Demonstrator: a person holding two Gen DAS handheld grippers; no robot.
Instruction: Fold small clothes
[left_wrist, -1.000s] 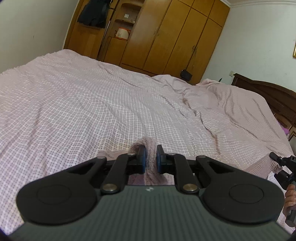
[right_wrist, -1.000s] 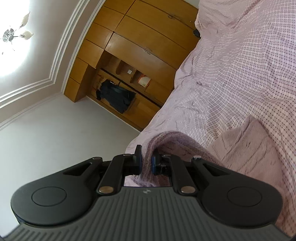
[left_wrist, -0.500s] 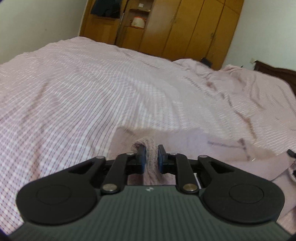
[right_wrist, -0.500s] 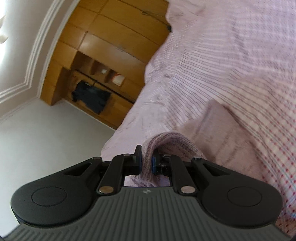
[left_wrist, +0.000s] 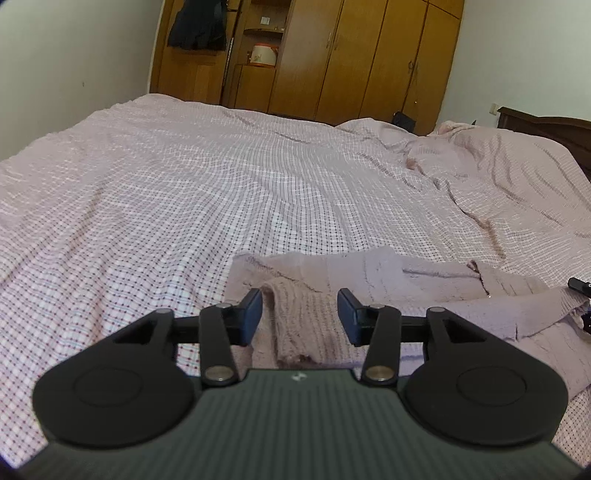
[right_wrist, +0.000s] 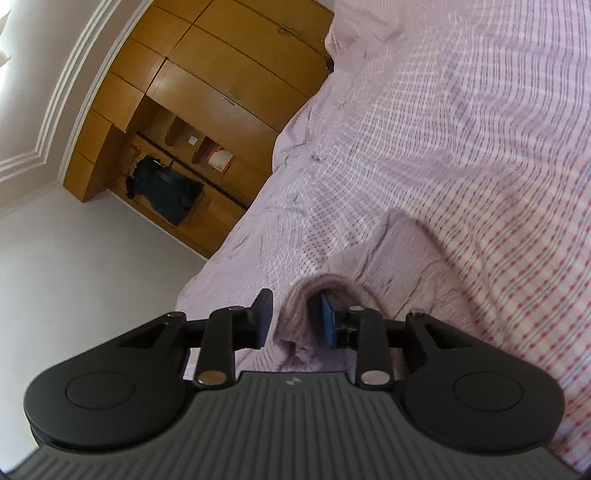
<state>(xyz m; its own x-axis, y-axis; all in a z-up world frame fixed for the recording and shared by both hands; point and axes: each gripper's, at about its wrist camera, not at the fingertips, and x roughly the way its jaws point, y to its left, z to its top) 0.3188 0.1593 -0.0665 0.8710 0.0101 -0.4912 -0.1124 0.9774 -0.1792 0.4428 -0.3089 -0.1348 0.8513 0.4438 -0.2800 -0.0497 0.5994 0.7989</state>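
A small pale mauve knitted garment (left_wrist: 388, 280) lies folded over on the checked bedsheet (left_wrist: 221, 192). My left gripper (left_wrist: 300, 314) hangs just above its near left corner; the jaws are opening, and a ribbed edge of the knit (left_wrist: 303, 325) lies loose between them without touching the pads. In the right wrist view, which is rolled sideways, my right gripper (right_wrist: 295, 317) is opening too. A bunched fold of the garment (right_wrist: 332, 291) stands between its jaws and drapes over the blue pad (right_wrist: 327, 325) of one finger; the other pad stands off it.
The bed stretches far and wide beyond the garment, with rumpled bedding (left_wrist: 480, 155) at the far right. A wooden wardrobe (left_wrist: 351, 55) with a dark coat (left_wrist: 197, 26) hanging on it fills the back wall. A dark headboard (left_wrist: 554, 129) stands at the right.
Both grippers came down to the bed with pinched folds of the garment, then their jaws parted. The knit has slipped out of the left pads and now lies on the sheet.
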